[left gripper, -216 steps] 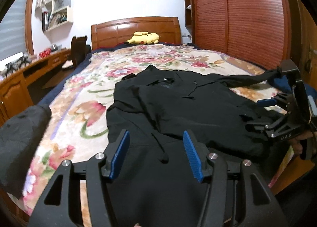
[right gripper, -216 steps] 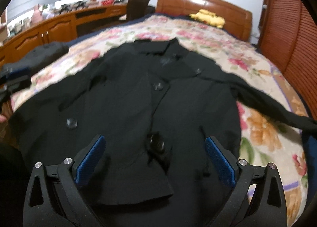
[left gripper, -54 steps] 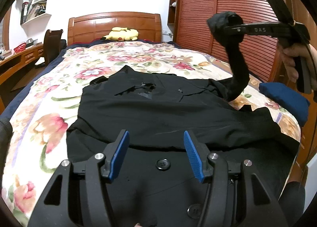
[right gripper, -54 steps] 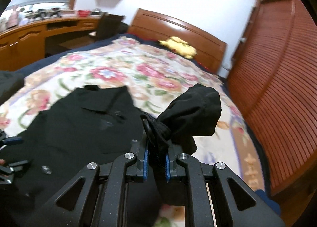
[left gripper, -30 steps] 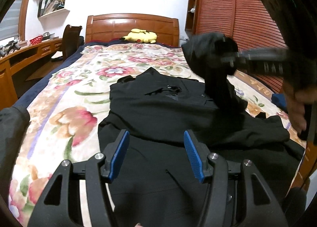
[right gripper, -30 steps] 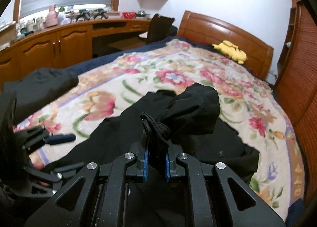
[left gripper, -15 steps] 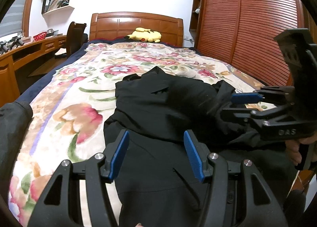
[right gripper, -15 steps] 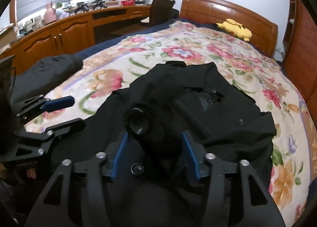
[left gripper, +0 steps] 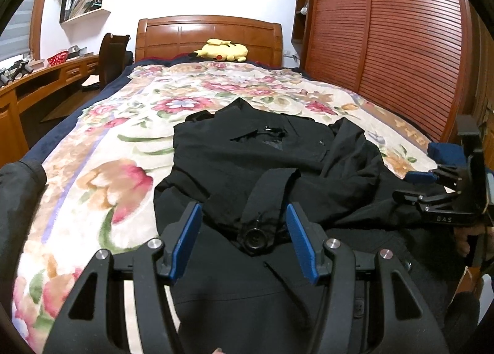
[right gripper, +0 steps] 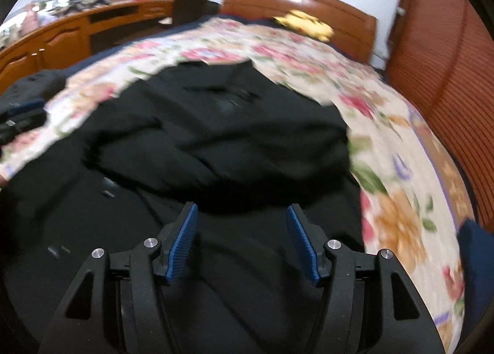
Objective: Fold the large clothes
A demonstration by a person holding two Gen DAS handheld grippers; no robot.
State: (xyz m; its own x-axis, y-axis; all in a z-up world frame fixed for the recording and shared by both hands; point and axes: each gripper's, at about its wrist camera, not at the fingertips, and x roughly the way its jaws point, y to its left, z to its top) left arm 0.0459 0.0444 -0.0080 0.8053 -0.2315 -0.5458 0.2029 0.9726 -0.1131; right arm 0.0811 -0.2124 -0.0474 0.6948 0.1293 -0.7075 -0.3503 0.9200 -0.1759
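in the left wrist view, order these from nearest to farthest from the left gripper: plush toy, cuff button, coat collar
1. cuff button, just ahead of the left gripper
2. coat collar, mid-bed
3. plush toy, far end by the headboard

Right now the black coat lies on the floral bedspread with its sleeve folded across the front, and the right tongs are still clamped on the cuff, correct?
Not quite. The right tongs stand open, nothing between their pads, as the right wrist view shows; their jaws have just been opening. The black coat does lie on the floral bedspread, sleeve folded across the front.
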